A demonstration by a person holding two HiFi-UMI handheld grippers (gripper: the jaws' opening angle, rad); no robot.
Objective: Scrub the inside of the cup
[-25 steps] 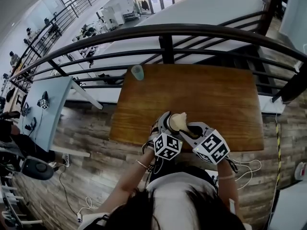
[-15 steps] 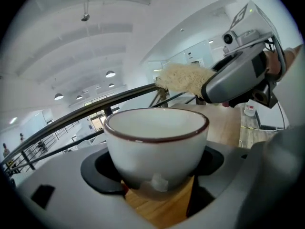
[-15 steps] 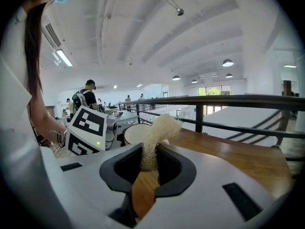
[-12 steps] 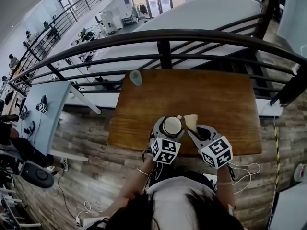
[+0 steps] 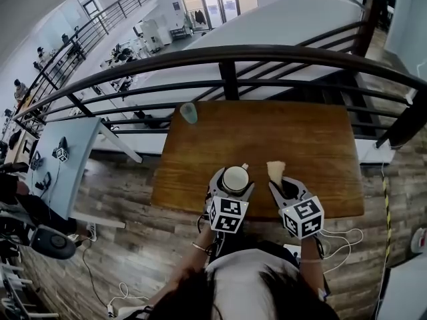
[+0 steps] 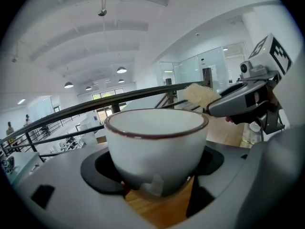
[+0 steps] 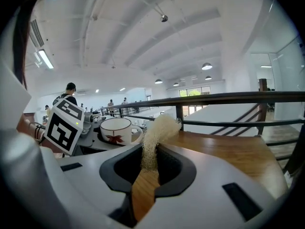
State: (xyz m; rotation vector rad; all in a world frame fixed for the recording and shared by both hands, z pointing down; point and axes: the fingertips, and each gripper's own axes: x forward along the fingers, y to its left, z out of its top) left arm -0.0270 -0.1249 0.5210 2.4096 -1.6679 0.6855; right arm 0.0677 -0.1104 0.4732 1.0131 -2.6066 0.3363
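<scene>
Bright, even daylight fills every view. Round ceiling lamps (image 6: 121,70) glow far ahead of the left gripper (image 6: 157,185), and a strip light (image 7: 46,58) shines high to the left of the right gripper (image 7: 148,168). Shadows are soft. Edges bend strongly, and both gripper views have black corners. The cup (image 6: 156,147) in the left gripper looks slightly soft, while the scrubber (image 7: 155,137) in the right gripper's jaws is crisp.

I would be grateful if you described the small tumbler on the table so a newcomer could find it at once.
Find the wooden table beside the dark metal railing. At its far left corner stands a small tumbler. Unlike the white mug held near the front edge, it is translucent pale blue-green, has no handle and stands alone.
</scene>
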